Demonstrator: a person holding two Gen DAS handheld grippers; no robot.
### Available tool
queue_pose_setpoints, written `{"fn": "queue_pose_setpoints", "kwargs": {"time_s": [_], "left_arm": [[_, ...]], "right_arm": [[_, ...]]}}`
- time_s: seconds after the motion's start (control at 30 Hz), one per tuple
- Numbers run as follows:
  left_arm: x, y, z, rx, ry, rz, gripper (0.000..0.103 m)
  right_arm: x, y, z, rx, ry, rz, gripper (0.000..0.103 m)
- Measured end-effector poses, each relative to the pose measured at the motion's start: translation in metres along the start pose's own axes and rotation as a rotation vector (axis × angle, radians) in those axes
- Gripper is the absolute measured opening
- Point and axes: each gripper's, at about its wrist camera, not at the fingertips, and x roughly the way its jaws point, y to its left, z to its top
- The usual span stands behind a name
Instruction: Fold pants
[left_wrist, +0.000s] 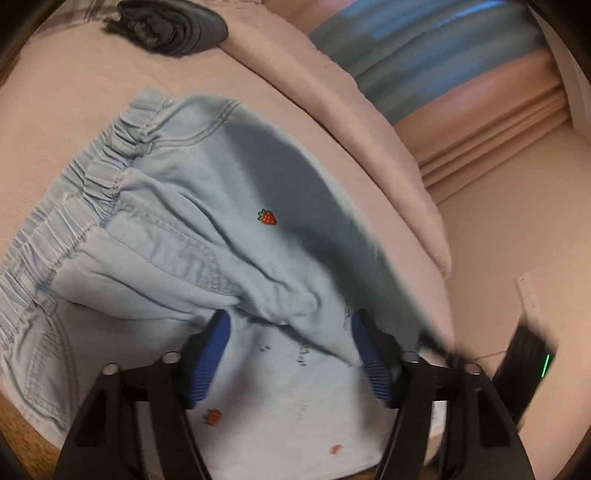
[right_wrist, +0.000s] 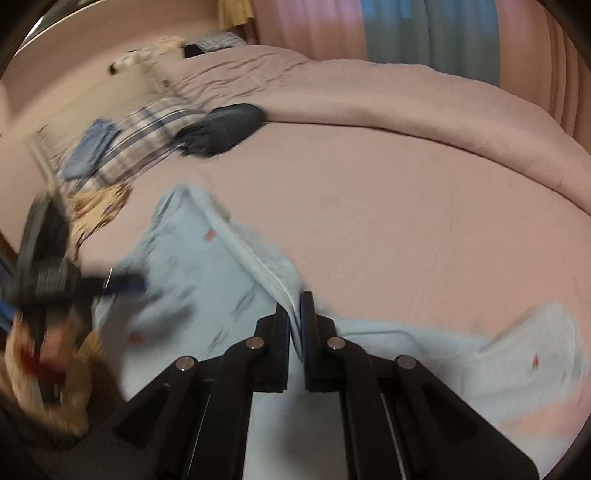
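Pants on bed, waistband upper left

Pale-blue pants – red strawberry print – on pink bedspread.

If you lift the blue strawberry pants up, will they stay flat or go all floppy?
Probably floppy: the pants already bunch into soft folds over the bed. They look thin, so likely light. The right tool is shut on a fabric edge, and the cloth hangs away from it in a drape, so the rest should dangle and sag when raised.
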Motion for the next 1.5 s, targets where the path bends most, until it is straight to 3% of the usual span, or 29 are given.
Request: {"fn": "queue_pose_setpoints", "kwargs": {"time_s": [0.2, 0.43, 0.5, 0.57, 0.7, 0.77, 0.8, 0.83, 1.0, 1.1, 1.17, 1.23, 1.37, 1.5], "left_arm": [[0.011, 0.004, 0.007, -0.088, 0.07, -0.019, 0.068], [0.008, -0.022, 0.02, -0.06, 0.067, 0.015, 0.069], [0.0, -0.027, 0.016, -0.044, 0.044, 0.003, 0.074], [-0.001, -0.027, 0.016, -0.023, 0.027, 0.046, 0.081], [0.009, -0.006, 0.025, -0.07, -0.019, 0.226, 0.079], [0.008, 0.007, 0.029, -0.086, -0.07, 0.228, 0.048], [0.008, 0.011, 0.029, -0.087, -0.074, 0.239, 0.014], [0.005, 0.014, 0.028, -0.083, -0.072, 0.246, 0.01], [-0.03, 0.018, -0.007, -0.028, -0.138, 0.193, 0.007], [-0.04, 0.033, -0.028, -0.018, -0.118, 0.204, 0.007], [-0.033, 0.045, -0.037, -0.008, -0.08, 0.26, 0.007], [-0.029, 0.058, -0.044, -0.02, -0.053, 0.284, 0.007], [-0.032, 0.063, -0.049, -0.049, -0.056, 0.263, 0.007], [-0.034, 0.057, -0.051, -0.016, -0.053, 0.289, 0.007]], "right_arm": [[-0.011, 0.014, -0.066, 0.021, 0.03, -0.02, 0.005], [0.009, 0.03, -0.079, 0.011, 0.064, -0.071, 0.006], [0.013, 0.031, -0.082, 0.014, 0.075, -0.084, 0.006], [0.015, 0.031, -0.085, 0.019, 0.079, -0.084, 0.006], [0.01, 0.028, -0.09, 0.039, 0.067, -0.069, 0.006], [0.009, 0.024, -0.094, 0.061, 0.068, -0.063, 0.006], [0.009, 0.021, -0.096, 0.079, 0.07, -0.059, 0.006], [0.009, 0.019, -0.098, 0.093, 0.072, -0.055, 0.007], [-0.002, 0.002, -0.098, 0.206, 0.062, -0.003, 0.014], [-0.027, -0.016, -0.087, 0.277, -0.005, 0.003, 0.034], [-0.043, -0.027, -0.072, 0.298, -0.051, -0.055, 0.065], [-0.054, -0.043, -0.048, 0.315, -0.079, -0.207, 0.077], [-0.04, -0.083, -0.003, 0.365, -0.059, -0.346, 0.076], [0.024, -0.123, 0.022, 0.367, 0.146, -0.532, 0.074]]}}
